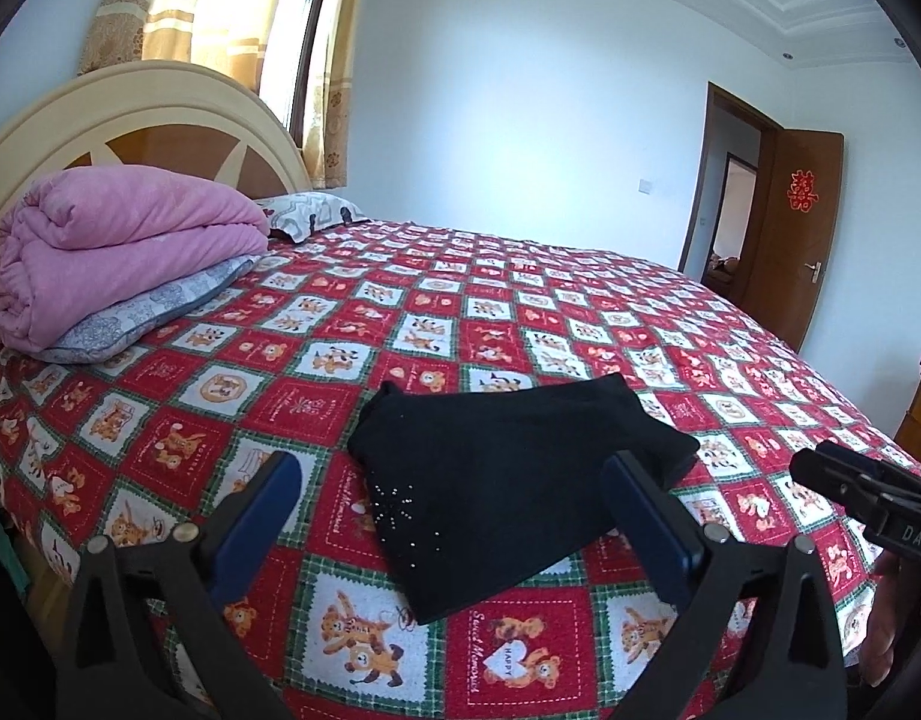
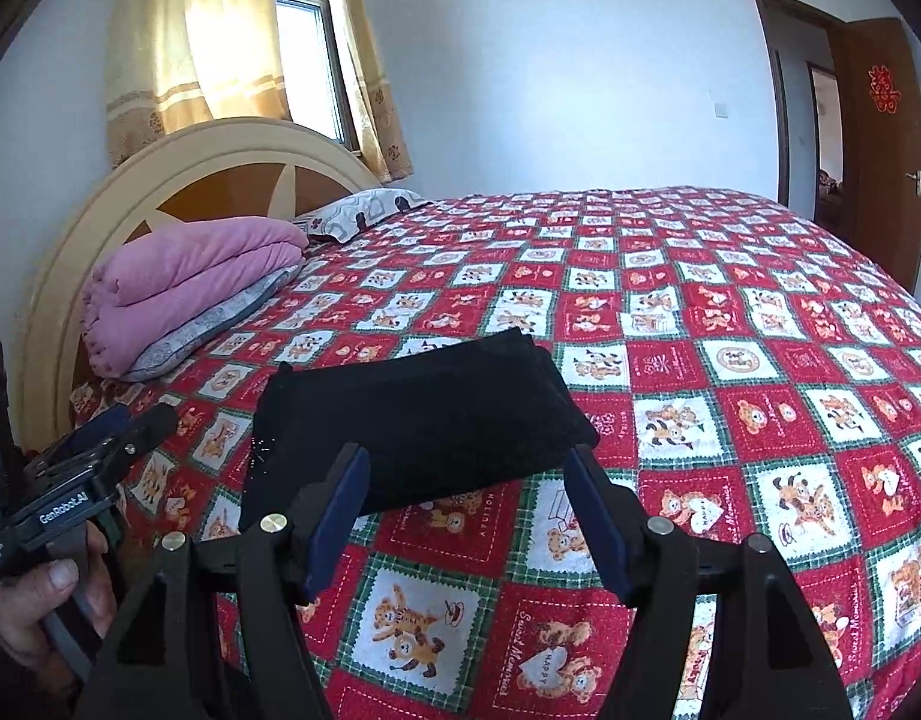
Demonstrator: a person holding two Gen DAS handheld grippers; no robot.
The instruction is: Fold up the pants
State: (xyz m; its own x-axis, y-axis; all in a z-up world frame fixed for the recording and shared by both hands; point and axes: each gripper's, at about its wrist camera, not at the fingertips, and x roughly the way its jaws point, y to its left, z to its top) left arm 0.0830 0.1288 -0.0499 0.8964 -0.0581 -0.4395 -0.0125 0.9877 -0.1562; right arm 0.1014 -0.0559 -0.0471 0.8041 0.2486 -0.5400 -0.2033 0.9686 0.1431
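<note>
Left wrist view: the bed (image 1: 520, 312), in a red checked bear-print cover, fills the scene. The black pants (image 1: 508, 480) lie near its near edge as a compact folded stack. Folding appears complete; the next move would only require withdrawal or final smoothing. Pink quilt (image 1: 118, 240) and pillows sit far left, well apart, obstructing nothing. Left gripper (image 1: 454, 516) and right gripper (image 2: 466, 516) stand wide, holding nothing.
</note>
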